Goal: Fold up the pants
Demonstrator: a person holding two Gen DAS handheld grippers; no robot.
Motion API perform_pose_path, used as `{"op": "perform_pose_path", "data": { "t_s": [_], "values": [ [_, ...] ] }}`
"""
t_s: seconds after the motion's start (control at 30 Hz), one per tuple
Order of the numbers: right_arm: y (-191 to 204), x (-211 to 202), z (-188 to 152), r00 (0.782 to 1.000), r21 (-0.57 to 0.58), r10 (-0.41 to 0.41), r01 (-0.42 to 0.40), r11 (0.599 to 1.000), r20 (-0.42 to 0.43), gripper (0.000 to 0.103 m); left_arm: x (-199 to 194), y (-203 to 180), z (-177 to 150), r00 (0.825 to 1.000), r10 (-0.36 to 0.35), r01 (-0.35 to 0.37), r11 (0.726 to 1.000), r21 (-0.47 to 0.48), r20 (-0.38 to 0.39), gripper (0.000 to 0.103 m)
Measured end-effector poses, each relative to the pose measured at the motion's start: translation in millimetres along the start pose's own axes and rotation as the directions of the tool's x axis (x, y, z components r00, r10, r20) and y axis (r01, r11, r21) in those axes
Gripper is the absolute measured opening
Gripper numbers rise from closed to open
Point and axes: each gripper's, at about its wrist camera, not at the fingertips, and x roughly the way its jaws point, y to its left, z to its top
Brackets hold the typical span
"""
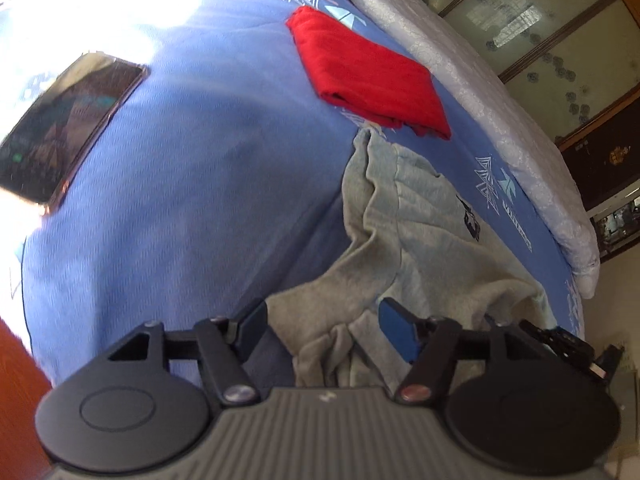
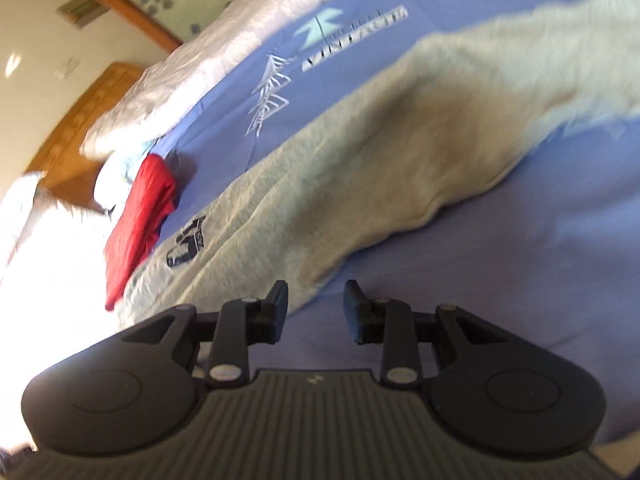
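Grey sweatpants [image 1: 420,232] lie crumpled on the blue bedsheet [image 1: 192,200], with a small dark logo near the waist. In the left wrist view my left gripper [image 1: 324,322] is open just over a bunched part of the pants; cloth lies between the fingers but the pads do not press it. The right wrist view shows the pants [image 2: 360,152] stretched out in a long strip across the sheet [image 2: 520,260]. My right gripper [image 2: 316,306] is open at the pants' near edge, its left finger over the grey cloth and its right finger over bare sheet.
A folded red garment [image 1: 372,72] lies beyond the pants, also seen as red cloth [image 2: 140,216] in the right wrist view. A phone [image 1: 68,120] rests on the sheet at the left. A pale quilt [image 1: 480,92] runs along the bed's far side, with wardrobe doors [image 1: 560,40] behind it.
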Motion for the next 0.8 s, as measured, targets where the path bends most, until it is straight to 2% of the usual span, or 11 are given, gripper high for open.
{"op": "perform_pose_path", "data": {
  "t_s": [0.03,0.1,0.2,0.3,0.4,0.43,0.5,0.6,0.67,0.73,0.8],
  "values": [
    [3,7,-2,1.000,0.019,-0.009,0.009,1.000,0.007,0.027,-1,2,-4,1.000,-0.008,0.008,1.000,-0.009,-0.002,0.063],
    [11,15,-1,0.999,0.016,-0.027,0.027,1.000,0.032,0.004,-5,1,-9,1.000,-0.007,0.007,1.000,0.001,0.006,0.060],
    [23,0,-5,0.993,-0.014,-0.090,0.092,0.996,0.075,0.004,-17,0,-11,0.999,-0.010,0.009,1.000,0.017,0.034,0.059],
    [20,-31,-16,0.972,-0.059,-0.184,0.194,0.979,0.144,0.005,-24,3,-10,0.998,-0.027,0.026,1.000,0.010,0.049,0.060],
    [6,-44,-21,0.958,-0.077,-0.248,0.260,0.962,0.142,0.010,-25,4,-13,0.999,-0.026,0.026,1.000,0.011,0.036,0.060],
    [2,-50,-21,0.958,-0.067,-0.256,0.266,0.962,0.129,0.010,-25,4,-15,0.999,-0.030,0.030,1.000,0.010,0.035,0.060],
    [-4,-75,-23,0.963,-0.053,-0.217,0.227,0.972,0.158,0.011,-28,5,-22,0.998,-0.044,0.044,0.999,0.003,0.035,0.063],
    [-13,-119,-32,0.961,-0.031,-0.167,0.178,0.984,0.219,0.023,-26,10,-33,0.998,-0.066,0.066,0.998,-0.024,0.012,0.065],
    [-26,-146,-43,0.960,0.005,-0.137,0.140,0.990,0.242,0.026,-23,11,-38,0.997,-0.078,0.078,0.996,-0.036,-0.007,0.066],
    [-43,-173,-55,0.948,0.036,-0.151,0.146,0.989,0.281,0.026,-17,9,-41,0.996,-0.082,0.081,0.996,-0.048,-0.021,0.072],
    [-65,-202,-66,0.922,0.091,-0.197,0.176,0.980,0.333,0.027,-9,8,-44,0.995,-0.097,0.094,0.994,-0.063,-0.040,0.076]
  ]
}}
